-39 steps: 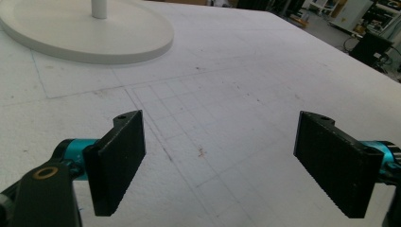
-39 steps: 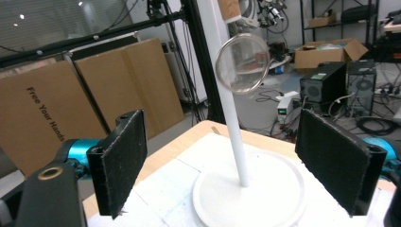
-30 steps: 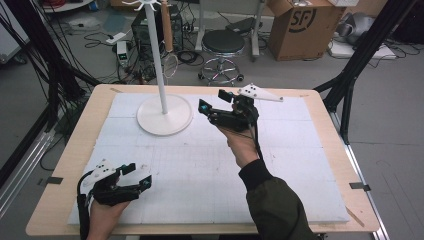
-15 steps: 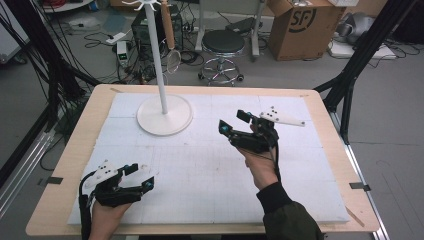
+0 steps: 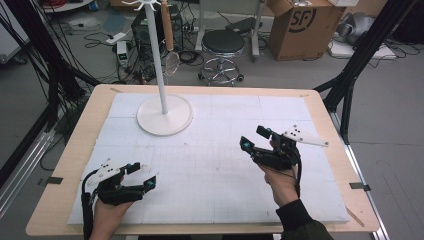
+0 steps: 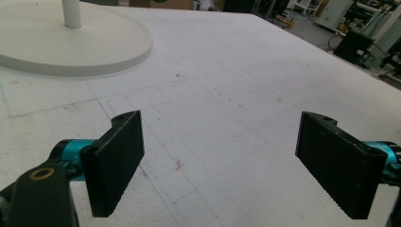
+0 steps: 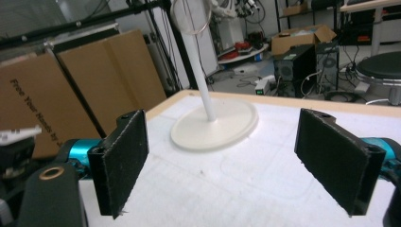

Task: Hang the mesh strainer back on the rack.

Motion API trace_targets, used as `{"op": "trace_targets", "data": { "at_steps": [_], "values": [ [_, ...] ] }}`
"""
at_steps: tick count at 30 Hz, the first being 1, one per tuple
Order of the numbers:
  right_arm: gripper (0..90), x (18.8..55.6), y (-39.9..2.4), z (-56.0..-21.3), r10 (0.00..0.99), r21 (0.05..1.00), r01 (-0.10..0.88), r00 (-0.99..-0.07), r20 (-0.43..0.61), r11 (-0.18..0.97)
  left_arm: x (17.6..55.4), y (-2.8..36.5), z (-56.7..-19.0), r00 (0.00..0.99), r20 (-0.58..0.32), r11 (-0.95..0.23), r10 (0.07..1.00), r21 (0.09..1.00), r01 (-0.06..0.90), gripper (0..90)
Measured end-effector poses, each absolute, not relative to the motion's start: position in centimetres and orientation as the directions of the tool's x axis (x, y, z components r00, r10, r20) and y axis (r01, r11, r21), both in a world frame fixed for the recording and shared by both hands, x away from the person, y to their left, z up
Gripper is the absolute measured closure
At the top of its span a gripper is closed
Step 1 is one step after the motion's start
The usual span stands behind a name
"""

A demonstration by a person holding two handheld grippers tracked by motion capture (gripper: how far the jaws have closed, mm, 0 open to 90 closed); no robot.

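In the left gripper view the two black ribbed pads (image 6: 116,163) stand far apart with bare white foam between them — the jaws are spread wide and clasp nothing. The same holds in the right gripper view: its pads (image 7: 124,161) are set wide apart, empty, with the white surface showing through the gap.

From the high view, the left gripper (image 5: 142,175) rests low at the near left part of the table, held by the left hand (image 5: 107,212), its jaws pointing toward the table's middle. The right gripper (image 5: 255,137) is held above the near right part by the right hand (image 5: 280,182), in a dark sleeve, its jaws aimed toward the far left.

The one thing standing on the table is a white stand (image 5: 164,114) — a round flat base with an upright pole — on the far left part of the white foam mat (image 5: 210,165). It lies well apart from both grippers: ahead and to the left in the left gripper view (image 6: 71,40), and straight ahead between the jaws, farther off, in the right gripper view (image 7: 215,124). A brown-handled strainer (image 5: 170,55) hangs from the top of the pole.

The mat covers most of the wooden table (image 5: 85,130). Beyond it are a black stool (image 5: 222,50) and a cardboard box (image 5: 300,25) on the floor.
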State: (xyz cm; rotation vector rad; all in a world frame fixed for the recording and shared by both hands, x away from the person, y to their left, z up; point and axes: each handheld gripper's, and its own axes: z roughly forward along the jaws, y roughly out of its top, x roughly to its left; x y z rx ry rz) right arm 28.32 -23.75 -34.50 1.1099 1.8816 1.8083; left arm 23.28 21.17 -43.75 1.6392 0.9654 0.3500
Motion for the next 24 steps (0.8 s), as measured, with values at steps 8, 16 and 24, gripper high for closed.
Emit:
{"op": "trace_targets", "data": {
  "at_steps": [8, 16, 24],
  "values": [
    [17.1, 27.2, -25.2, -36.2, 0.718, 0.940, 0.330, -0.632, 0.291, -0.091, 23.6, 20.9, -44.0, 0.629, -0.264, -0.027, 0.732, 0.910, 0.414, 16.2],
    [15.6, 26.7, -26.1, -38.7, 0.737, 0.921, 0.386, -0.609, 0.294, -0.048, 23.6, 20.6, -44.0, 0.634, -0.258, -0.031, 0.729, 0.913, 0.407, 15.2],
    [15.3, 26.1, -27.5, -40.6, 0.746, 0.912, 0.407, -0.592, 0.304, -0.048, 23.4, 20.6, -43.9, 0.641, -0.255, -0.023, 0.724, 0.920, 0.392, 14.9]
  ]
}}
